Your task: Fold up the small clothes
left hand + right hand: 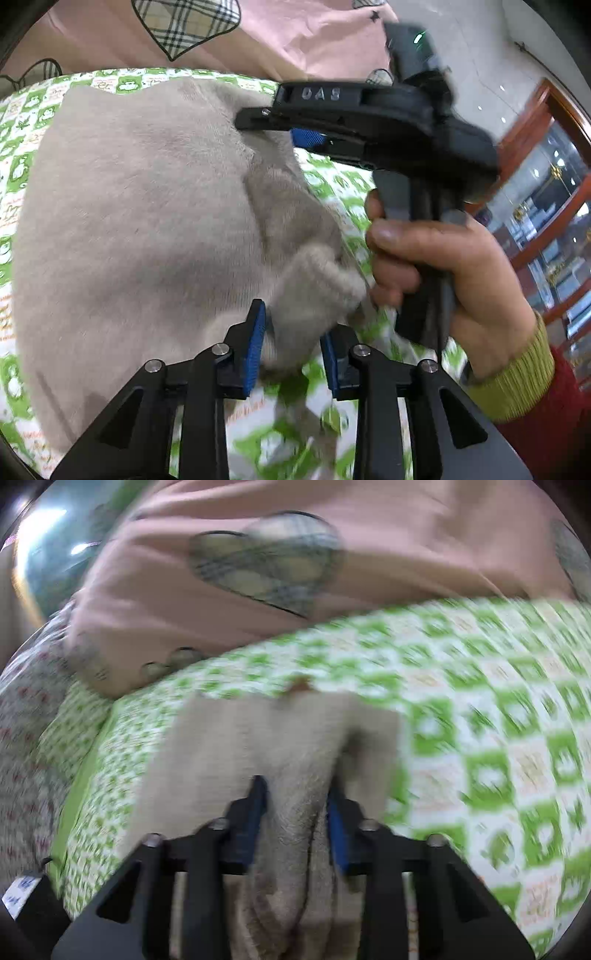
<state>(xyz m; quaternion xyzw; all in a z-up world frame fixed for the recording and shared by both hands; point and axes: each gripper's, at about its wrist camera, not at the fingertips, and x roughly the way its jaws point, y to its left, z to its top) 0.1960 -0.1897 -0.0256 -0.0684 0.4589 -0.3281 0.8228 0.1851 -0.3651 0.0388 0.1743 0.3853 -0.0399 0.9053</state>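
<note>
Your left gripper (pixel 291 343) jaws pinch beige sweater (pixel 147 206) cuff; right gripper (pixel 297 812) jaws clamp bunched edge, lifting for fold over bed (pixel 498 720).

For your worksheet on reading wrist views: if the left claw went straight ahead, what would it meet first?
The left claw would meet the beige sweater at once: a knitted fold already sits between its fingers, though depth is unclear.
</note>
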